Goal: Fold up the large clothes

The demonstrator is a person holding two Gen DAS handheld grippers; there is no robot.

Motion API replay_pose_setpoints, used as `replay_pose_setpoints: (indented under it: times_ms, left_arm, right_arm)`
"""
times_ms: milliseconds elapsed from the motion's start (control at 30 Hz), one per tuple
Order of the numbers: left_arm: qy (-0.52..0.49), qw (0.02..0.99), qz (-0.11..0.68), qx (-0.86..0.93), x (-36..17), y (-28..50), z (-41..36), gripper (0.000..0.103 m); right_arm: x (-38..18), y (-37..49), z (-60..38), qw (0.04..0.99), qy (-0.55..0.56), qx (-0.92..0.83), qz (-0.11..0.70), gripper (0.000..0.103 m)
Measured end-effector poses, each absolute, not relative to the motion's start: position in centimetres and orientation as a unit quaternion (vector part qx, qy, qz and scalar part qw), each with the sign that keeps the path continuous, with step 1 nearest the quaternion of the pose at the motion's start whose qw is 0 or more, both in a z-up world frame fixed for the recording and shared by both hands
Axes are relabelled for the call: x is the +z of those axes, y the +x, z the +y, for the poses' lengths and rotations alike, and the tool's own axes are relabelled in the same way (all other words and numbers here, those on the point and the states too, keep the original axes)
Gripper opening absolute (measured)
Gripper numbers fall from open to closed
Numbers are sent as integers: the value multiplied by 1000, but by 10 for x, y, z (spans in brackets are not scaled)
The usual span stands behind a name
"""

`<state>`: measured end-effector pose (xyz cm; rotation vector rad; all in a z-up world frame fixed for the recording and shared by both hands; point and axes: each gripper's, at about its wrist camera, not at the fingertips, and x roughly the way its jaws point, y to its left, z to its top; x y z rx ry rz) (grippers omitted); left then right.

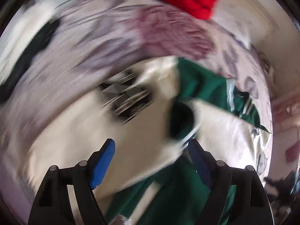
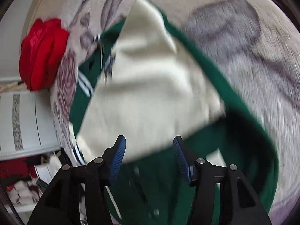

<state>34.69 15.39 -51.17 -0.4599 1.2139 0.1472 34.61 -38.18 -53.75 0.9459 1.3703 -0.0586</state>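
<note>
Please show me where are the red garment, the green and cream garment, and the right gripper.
red garment (image 2: pixel 44 61): right wrist view, middle of the bunched red cloth.
green and cream garment (image 2: pixel 150 86): right wrist view, its cream panel.
right gripper (image 2: pixel 149 150): right wrist view, midway between the open jaws.

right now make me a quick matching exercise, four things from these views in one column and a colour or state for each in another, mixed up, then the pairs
Things:
1. bundle
2. garment
3. bedspread
4. right gripper

Colours or states:
A. cream and green
B. open
C. red
D. pale with grey floral print

Pairs: 1-C, 2-A, 3-D, 4-B
</note>
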Motion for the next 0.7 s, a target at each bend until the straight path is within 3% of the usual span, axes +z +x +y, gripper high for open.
replay_pose_setpoints:
  times_ms: [200, 300, 433, 533, 567, 600, 633, 667, 700]
  left_arm:
    - [-302, 701, 612, 207, -544, 196, 260, 79]
    - [-414, 636, 598, 258, -582, 138, 304, 78]
    - [-557, 597, 527, 237, -621, 115, 330, 78]
    - [-564, 602, 510, 243, -630, 130, 334, 78]
    - [-547, 615, 505, 259, -626, 137, 337, 70]
    - [-524, 632, 502, 273, -621, 142, 342, 53]
    - [-505, 650, 495, 279, -615, 146, 346, 49]
    - [-483, 670, 484, 287, -606, 151, 355, 35]
    - [-459, 692, 475, 293, -596, 158, 368, 29]
  right_arm:
    - [-551, 291, -282, 638, 383, -58, 666, 55]
    - [-575, 300, -251, 618, 388, -71, 680, 55]
    - [-576, 304, -214, 641, 339, -85, 684, 55]
    - [-582, 306, -198, 654, 302, -103, 686, 55]
    - [-588, 313, -192, 654, 297, -110, 687, 55]
    - [-592, 314, -189, 653, 294, -117, 688, 55]
    - [-594, 314, -186, 652, 289, -125, 690, 55]
    - [-595, 316, -182, 652, 288, -131, 689, 55]
    - [-595, 317, -180, 653, 287, -134, 688, 55]
